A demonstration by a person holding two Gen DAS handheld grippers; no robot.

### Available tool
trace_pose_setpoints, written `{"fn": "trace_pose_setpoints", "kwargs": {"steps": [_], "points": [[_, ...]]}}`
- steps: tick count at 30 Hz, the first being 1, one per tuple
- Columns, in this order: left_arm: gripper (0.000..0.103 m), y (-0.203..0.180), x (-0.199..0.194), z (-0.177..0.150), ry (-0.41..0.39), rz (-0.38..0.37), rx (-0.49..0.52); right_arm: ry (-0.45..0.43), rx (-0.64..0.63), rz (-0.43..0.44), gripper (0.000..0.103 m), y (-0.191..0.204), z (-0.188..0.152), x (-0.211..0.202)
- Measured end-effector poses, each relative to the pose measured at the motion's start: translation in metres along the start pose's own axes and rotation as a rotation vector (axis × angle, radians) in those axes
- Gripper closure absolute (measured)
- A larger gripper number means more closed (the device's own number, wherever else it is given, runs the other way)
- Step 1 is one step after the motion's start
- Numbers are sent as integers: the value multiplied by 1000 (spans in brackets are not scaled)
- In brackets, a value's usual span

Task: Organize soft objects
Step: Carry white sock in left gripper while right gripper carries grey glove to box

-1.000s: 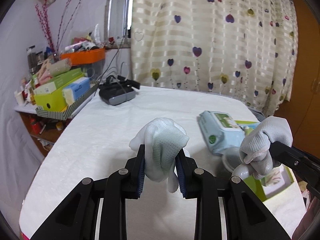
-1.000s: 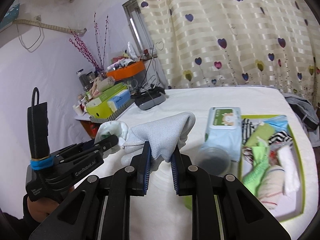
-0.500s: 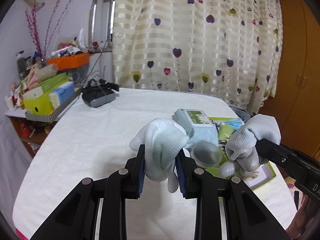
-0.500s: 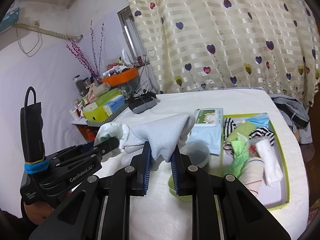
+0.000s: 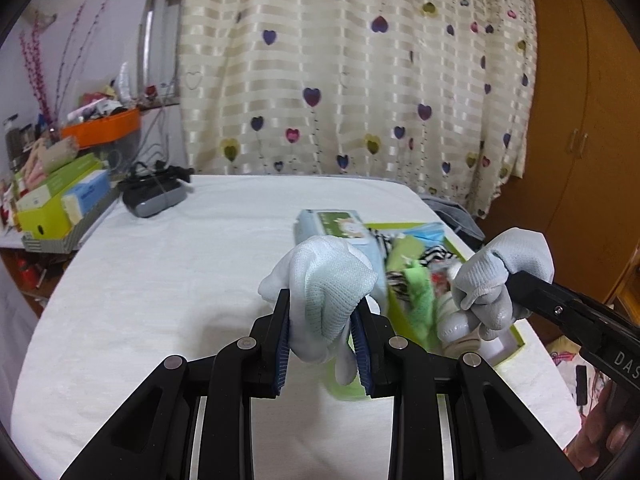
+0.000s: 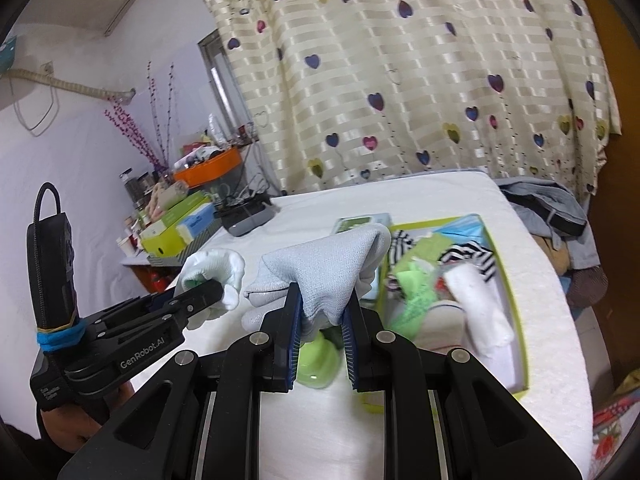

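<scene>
My left gripper is shut on one end of a white glove, held above the table. My right gripper is shut on a grey-white glove; it also shows in the left wrist view. The left gripper with its glove end shows at the left of the right wrist view. A green-rimmed white box full of socks and cloths lies just ahead and right of both grippers. A green round thing lies under the right gripper.
A pack of wet wipes lies beside the box. A black headset lies at the table's far left. A cluttered side shelf with boxes stands left. A curtain hangs behind, and clothes lie at the table's far right edge.
Both grippers have swung right with their gloves still held. The sock box has come from the right side to just ahead of them. The grips have not changed.
</scene>
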State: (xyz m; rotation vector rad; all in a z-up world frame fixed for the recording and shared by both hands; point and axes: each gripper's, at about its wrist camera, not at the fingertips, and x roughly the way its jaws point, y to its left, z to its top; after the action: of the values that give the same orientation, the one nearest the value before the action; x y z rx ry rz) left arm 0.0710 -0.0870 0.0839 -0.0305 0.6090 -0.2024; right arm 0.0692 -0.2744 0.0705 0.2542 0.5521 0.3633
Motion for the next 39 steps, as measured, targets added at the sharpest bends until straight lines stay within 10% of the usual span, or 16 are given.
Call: {"fn": "trace_pose_setpoints", "kwargs": {"steps": [39], "points": [[77,-99,82,-35,207,-246,61,196,84,-197,84,-116,-41,25]]}}
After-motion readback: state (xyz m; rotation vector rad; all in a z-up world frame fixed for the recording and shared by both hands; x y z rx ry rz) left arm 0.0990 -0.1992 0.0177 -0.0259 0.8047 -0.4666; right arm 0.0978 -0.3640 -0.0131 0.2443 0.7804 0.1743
